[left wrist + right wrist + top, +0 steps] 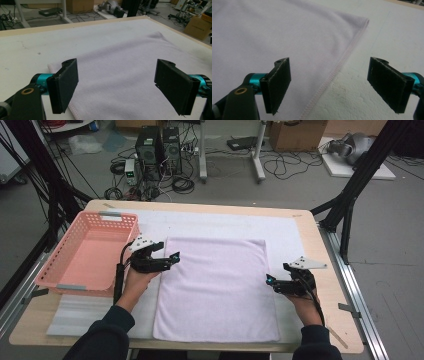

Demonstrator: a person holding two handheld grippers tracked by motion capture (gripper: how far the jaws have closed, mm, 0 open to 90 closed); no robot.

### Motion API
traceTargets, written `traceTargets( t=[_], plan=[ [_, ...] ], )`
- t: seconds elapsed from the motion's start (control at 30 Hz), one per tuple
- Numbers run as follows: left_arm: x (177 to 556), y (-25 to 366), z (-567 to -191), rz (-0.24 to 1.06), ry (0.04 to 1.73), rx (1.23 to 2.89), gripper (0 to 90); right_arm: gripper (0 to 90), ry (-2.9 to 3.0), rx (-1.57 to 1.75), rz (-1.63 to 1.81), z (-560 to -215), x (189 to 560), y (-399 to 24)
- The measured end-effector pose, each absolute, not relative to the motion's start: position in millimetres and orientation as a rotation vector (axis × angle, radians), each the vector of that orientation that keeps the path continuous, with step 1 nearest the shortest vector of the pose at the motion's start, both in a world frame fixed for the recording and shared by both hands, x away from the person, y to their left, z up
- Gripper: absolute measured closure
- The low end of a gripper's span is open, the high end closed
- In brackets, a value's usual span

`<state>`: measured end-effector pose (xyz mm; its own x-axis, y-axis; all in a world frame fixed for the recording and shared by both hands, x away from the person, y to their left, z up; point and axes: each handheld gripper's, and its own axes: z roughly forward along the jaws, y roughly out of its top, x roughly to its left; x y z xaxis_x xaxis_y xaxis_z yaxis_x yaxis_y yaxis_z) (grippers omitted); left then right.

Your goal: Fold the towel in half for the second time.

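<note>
The person's dark-sleeved forearms come in at the bottom of the high view, each hand carrying a black two-jaw tool. The left gripper (170,258) sits at the left long edge of the pale lilac rectangular terry towel (216,287), toward its far corner; the right gripper (270,281) sits at the right long edge, about midway down. Both stand with their jaws wide apart and nothing between the pads. In the left gripper view the left gripper (117,85) looks across the towel (120,72) over its near corner, and in the right gripper view the right gripper (329,85) straddles the stitched hem.

The towel lies flat and smooth on a white padded mat (200,222) that covers the light wooden table (332,320), just right of the salmon-pink slotted plastic basket (87,252).

The likely trouble is the pinch itself. The cloth lies flush on a soft mat, so a jaw may slide over the hem and close on nothing, or bite the mat along with it. The two hands are also at uneven points along the edges, so a lift or fold from here could come out skewed, or drag the whole towel askew.

No brand, label or legible writing appears on the towel, basket or grippers.
</note>
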<state>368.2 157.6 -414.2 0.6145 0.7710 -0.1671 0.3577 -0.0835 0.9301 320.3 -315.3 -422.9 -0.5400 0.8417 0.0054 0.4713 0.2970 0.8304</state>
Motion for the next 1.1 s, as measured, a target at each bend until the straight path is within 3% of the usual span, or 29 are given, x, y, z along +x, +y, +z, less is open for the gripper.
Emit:
traceTargets(
  t=[0.33,0.63,0.83,1.03,1.1],
  plan=[
    [397,161,-409,0.430,1.014,1.708,20.6,18.9,2.203,1.229,1.112,-424,351,-306],
    [436,158,-431,0.417,1.160,1.800,25.9,20.8,2.197,1.283,1.126,-424,377,-303],
    [452,162,-452,0.468,1.309,1.819,34.1,21.1,2.168,1.317,1.132,-426,380,-309],
    [460,153,-451,0.557,1.274,1.906,45.3,21.2,2.141,1.353,1.112,-433,388,-313],
    [460,153,-451,0.550,1.245,1.903,53.2,22.0,2.142,1.374,1.089,-436,395,-313]
  ],
)
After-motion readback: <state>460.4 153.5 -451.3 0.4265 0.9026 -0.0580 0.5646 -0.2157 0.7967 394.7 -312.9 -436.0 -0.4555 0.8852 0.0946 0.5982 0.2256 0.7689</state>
